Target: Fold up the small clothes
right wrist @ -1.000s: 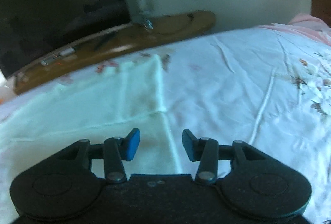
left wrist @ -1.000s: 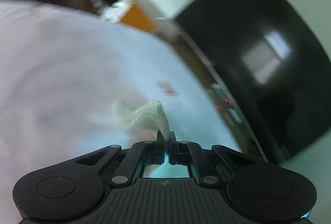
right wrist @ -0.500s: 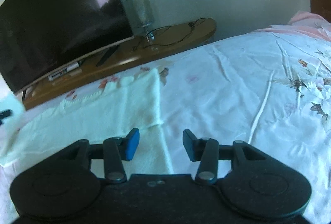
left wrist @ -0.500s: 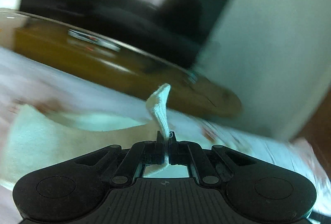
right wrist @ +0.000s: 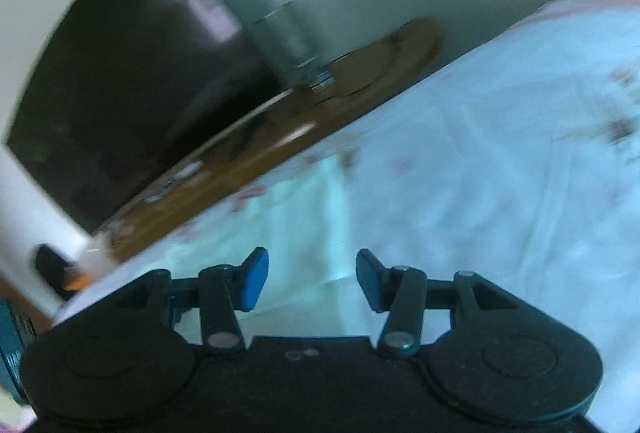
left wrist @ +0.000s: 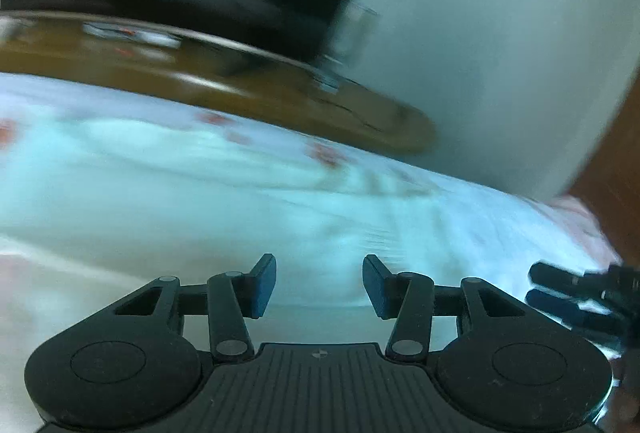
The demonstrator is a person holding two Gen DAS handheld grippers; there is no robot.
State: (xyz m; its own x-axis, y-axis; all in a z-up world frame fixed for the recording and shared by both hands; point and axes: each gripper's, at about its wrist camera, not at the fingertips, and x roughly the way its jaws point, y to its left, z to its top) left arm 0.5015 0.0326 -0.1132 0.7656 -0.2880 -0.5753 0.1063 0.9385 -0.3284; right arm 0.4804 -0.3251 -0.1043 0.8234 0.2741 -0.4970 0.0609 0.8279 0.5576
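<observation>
A pale green cloth (right wrist: 296, 225) lies flat on the bed, its right edge running up the middle of the right wrist view. My right gripper (right wrist: 312, 279) hovers over that edge, open, with nothing between its blue pads. In the blurred left wrist view the same cloth (left wrist: 120, 265) spreads pale below my left gripper (left wrist: 319, 285). The left jaws are opening and stand apart, with nothing between them and the cloth lying loose beneath.
The white flowered bed sheet (right wrist: 500, 173) stretches away to the right. Beyond the bed stand a long wooden stand (right wrist: 280, 137), a dark television (right wrist: 140, 93) and a glass (right wrist: 288, 41). A black part of the other tool (left wrist: 576, 297) pokes in at the left view's right edge.
The left gripper held a corner of the cloth, swung it across the bed and has let it go, its jaws now apart. The right gripper's view has tilted a little.
</observation>
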